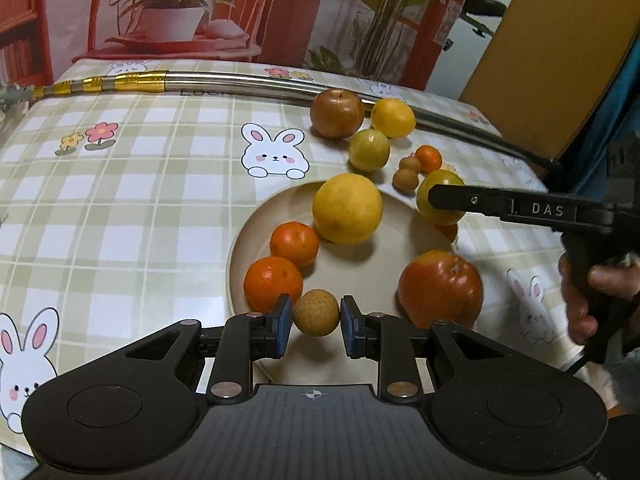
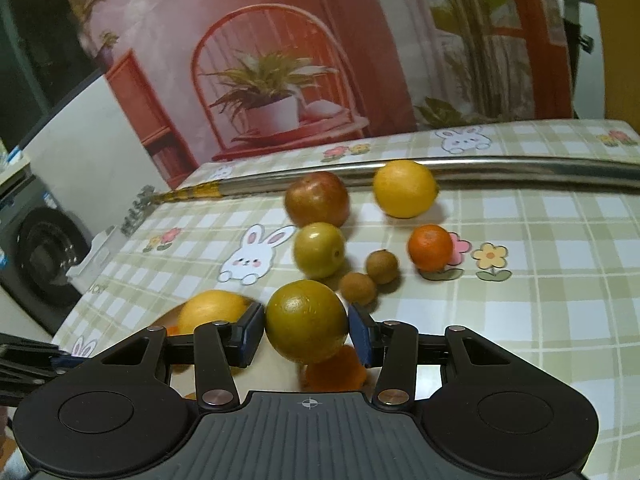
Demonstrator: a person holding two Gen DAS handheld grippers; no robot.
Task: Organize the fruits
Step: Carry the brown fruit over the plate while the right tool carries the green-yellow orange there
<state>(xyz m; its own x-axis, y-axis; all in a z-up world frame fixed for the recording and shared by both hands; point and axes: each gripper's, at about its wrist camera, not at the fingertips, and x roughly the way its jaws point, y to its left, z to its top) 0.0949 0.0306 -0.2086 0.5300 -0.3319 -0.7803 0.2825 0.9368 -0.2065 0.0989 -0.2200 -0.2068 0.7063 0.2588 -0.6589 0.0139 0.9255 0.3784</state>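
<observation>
Roughly half done: left claw (image 1: pixel 316 322) brackets small brown round fruit (image 1: pixel 316 312) over beige plate (image 1: pixel 372 272), right claw (image 2: pixel 307 334) grips green-yellow citrus (image 2: pixel 306 320), six fruits left on desk (image 2: pixel 520 320).

A home, by the look of it: ahead of the tool a bunny-and-flower checked cloth (image 1: pixel 160 168) is covering the counter, a front-loading washing machine (image 2: pixel 44 256) is sitting off to the left, and a printed backdrop of a chair and potted plant (image 2: pixel 272 96) is hanging behind.
</observation>
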